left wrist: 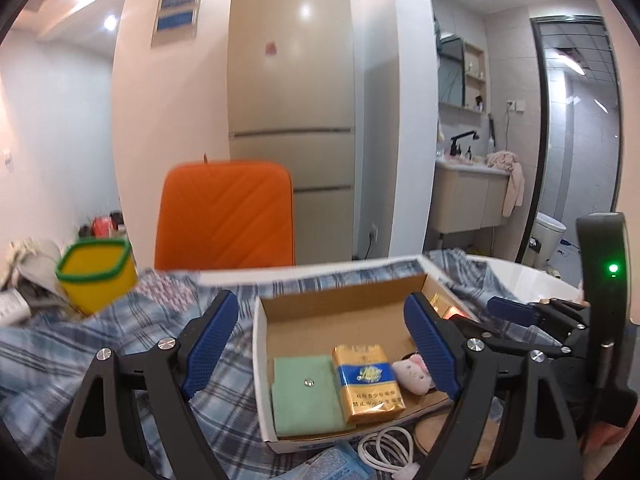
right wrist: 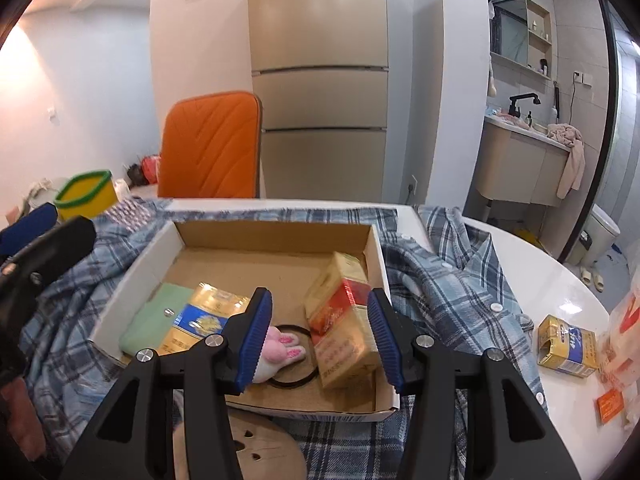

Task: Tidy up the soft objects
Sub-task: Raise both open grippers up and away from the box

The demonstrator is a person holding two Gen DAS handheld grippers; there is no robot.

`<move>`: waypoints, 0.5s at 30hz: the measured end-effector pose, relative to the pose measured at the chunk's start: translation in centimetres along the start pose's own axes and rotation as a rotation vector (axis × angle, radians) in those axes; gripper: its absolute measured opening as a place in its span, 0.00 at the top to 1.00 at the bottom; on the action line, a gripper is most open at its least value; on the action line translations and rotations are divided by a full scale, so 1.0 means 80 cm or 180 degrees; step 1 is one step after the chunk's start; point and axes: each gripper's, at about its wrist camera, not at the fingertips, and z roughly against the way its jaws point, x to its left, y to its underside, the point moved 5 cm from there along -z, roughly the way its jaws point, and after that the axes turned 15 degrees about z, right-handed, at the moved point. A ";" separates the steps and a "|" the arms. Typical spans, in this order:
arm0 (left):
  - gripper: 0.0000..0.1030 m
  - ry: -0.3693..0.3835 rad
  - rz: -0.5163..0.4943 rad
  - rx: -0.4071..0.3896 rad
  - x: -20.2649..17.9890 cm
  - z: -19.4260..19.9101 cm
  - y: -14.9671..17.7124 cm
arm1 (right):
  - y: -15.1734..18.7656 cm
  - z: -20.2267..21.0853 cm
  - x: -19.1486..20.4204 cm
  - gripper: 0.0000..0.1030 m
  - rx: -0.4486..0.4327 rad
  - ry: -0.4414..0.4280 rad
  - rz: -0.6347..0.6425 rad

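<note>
We see a beige refrigerator (left wrist: pixel 292 120) standing tallest at the back, with an orange chair back (left wrist: pixel 226 216) in front of it at the far edge of a white table (right wrist: pixel 532 252). A blue plaid shirt (right wrist: pixel 460 280) is spread over most of the tabletop, and on it sits an open cardboard box (right wrist: pixel 280 236), the holder for the soft things. Inside the box, toward its left, lies a folded green cloth (left wrist: pixel 306 396) with a blue-and-gold cigarette pack (left wrist: pixel 366 380) touching its right side; toward the right a red-and-gold pack (right wrist: pixel 340 312) leans on another gold pack beneath it. Between these two groups lies a small pink-and-white plush toy (right wrist: pixel 280 350) on the box floor, over a black hair band (right wrist: pixel 296 380). Our left gripper (left wrist: pixel 332 344) hovers above the box with its blue pads spread wide and nothing pressed between them. Our right gripper (right wrist: pixel 318 336) points down into the box with its jaws parted; the plush toy sits against the left pad, though we cannot tell whether it touches, and the right pad stands clear beside the red-and-gold pack. A yellow cup with a green rim (left wrist: pixel 96 276) stands off to the left on the shirt, and another blue-and-gold pack (right wrist: pixel 566 346) lies on the bare table to the right. A white cable (left wrist: pixel 386 450) lies coiled just in front of the box.
</note>
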 end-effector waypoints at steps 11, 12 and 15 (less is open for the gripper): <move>0.03 0.0171 0.0038 -0.0399 0.012 0.098 -0.009 | -0.029 0.122 0.018 0.45 -0.0676 -0.0033 0.0083; 0.01 0.0191 0.0085 -0.0454 0.016 0.107 -0.009 | -0.028 0.134 0.021 0.45 -0.0726 -0.0050 0.0084; 0.01 0.0207 0.0124 -0.0580 0.022 0.129 -0.005 | -0.024 0.160 0.029 0.42 -0.0841 -0.0069 0.0091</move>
